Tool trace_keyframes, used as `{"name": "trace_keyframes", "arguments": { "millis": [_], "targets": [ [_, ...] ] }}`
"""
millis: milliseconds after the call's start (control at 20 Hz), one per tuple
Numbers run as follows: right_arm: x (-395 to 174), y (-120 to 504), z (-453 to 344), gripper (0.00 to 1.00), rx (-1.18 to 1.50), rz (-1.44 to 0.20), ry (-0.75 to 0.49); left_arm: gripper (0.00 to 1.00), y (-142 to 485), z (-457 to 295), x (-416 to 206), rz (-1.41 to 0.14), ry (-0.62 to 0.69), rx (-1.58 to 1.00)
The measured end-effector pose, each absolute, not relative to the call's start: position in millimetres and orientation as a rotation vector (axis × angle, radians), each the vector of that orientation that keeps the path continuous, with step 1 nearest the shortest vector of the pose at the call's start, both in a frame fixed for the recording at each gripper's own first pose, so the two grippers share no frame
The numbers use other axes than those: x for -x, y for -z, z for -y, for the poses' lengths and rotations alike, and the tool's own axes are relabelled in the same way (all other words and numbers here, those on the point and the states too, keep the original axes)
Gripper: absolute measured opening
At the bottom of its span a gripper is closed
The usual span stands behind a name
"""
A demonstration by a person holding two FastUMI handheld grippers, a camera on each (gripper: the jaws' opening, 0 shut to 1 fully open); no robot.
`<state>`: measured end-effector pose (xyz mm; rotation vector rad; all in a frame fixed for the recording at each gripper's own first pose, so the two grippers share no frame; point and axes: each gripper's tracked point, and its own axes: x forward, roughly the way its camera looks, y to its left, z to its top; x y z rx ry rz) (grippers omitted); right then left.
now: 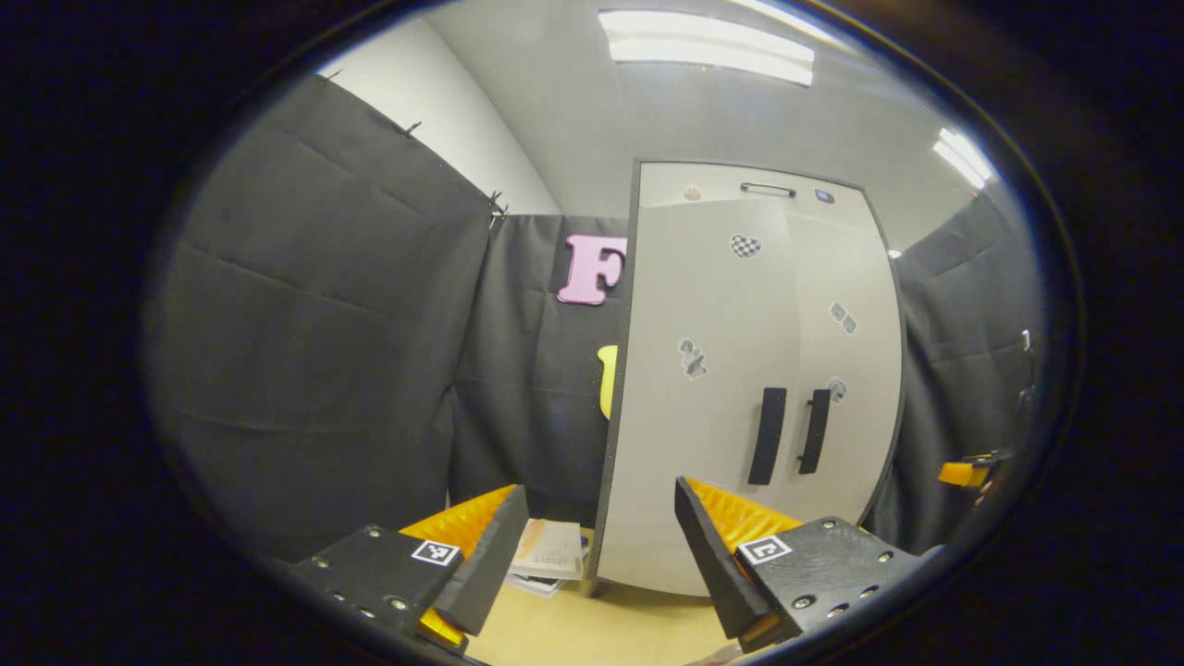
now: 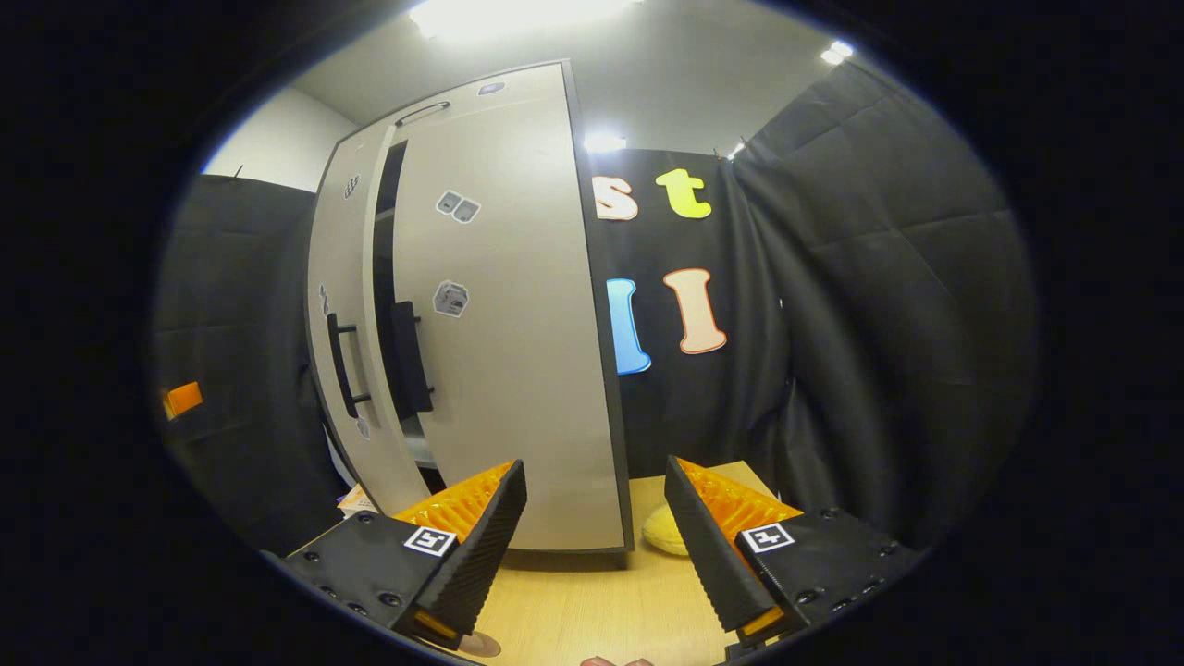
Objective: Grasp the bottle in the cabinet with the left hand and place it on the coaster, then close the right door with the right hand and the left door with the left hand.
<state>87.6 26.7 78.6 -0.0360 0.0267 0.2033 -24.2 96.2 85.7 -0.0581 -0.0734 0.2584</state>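
Observation:
A tall pale cabinet [image 1: 703, 370] stands on the wooden table, with two black handles [image 1: 770, 435] side by side at the middle seam. In the left gripper view both doors look nearly flush. In the right gripper view a dark gap [image 2: 381, 277] runs between the left door [image 2: 338, 277] and the right door [image 2: 504, 351], which stands slightly ajar. My left gripper [image 1: 597, 564] is open and holds nothing, a short way in front of the cabinet's lower left part. My right gripper [image 2: 592, 546] is open too, in front of the right door's lower edge. A brown disc [image 2: 481, 645], perhaps the coaster, lies at the table's near edge.
Some booklets [image 1: 550, 555] lie on the table [image 1: 592, 634] left of the cabinet. A soft yellow thing [image 2: 661, 529] lies beside the cabinet's right foot. The other gripper's orange part [image 1: 967, 474] shows far right, and the left one's [image 2: 182, 400] far left. Black cloth walls close in all round.

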Motion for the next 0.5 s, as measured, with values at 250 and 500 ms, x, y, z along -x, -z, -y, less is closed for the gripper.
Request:
{"name": "trace_keyframes", "arguments": {
  "millis": [250, 500],
  "targets": [
    [-82.6, -85.1, -37.4, 0.96, 0.05, 0.023, -0.195, 0.98, -88.2, -92.7, 21.8, 0.083, -0.218, 0.064],
    [-76.9, -81.5, -48.5, 0.96, 0.055, 0.027, -0.2, 0.99, -104.9, -105.7, 20.3, 0.174, -0.2, 0.093]
  ]
}}
